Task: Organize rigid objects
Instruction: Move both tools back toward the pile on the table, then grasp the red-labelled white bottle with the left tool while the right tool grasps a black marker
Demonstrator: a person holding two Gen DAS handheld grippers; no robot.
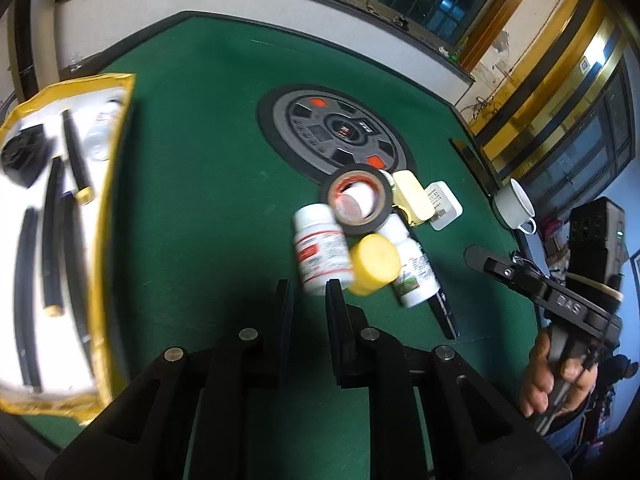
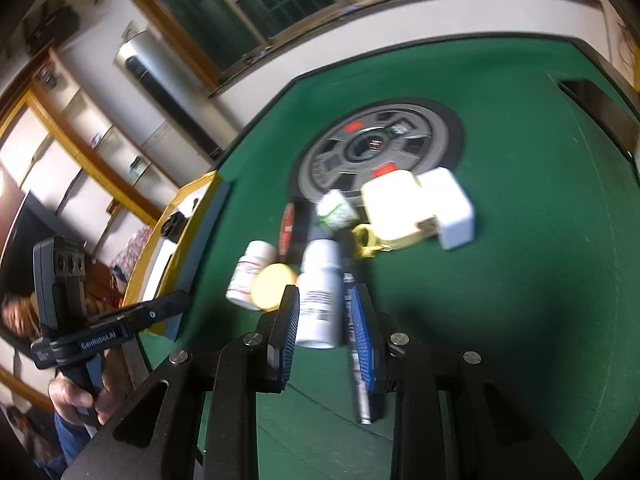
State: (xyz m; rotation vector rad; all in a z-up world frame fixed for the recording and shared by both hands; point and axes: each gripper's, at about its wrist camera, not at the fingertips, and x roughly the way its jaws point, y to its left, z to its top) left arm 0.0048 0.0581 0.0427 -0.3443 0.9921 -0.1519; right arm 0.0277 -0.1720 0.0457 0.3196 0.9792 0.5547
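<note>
Fingers of the left gripper [image 1: 308, 286] stand close together at the lower centre of its own view, nothing between them, their tips held above the green table [image 1: 192, 208]. Just beyond those tips, at frame centre, lies a cluster: a white pill bottle with a red label [image 1: 320, 252], a yellow-capped bottle [image 1: 374, 266], a second white bottle with a green label [image 1: 414, 276], a roll of black tape [image 1: 358, 200] leaning on top, a pale yellow case [image 1: 412, 196] and a white charger block [image 1: 442, 204]. A black pen [image 1: 444, 312] lies under the right edge of the cluster. At the left edge of the frame sits a yellow-rimmed tray [image 1: 104, 184] holding several black pens [image 1: 52, 232] and a black block. A white cup [image 1: 514, 204] stands at the right table edge, and a round grey hub [image 1: 336, 132] occupies the table centre. The right gripper [image 2: 326, 298] shows blue-padded fingers set narrowly apart in its own view; a white bottle [image 2: 320, 304] lies in the gap, but blur prevents judging whether the pads press it. In the lower left of that view a hand [image 2: 76, 396] holds the other gripper's handle.
</note>
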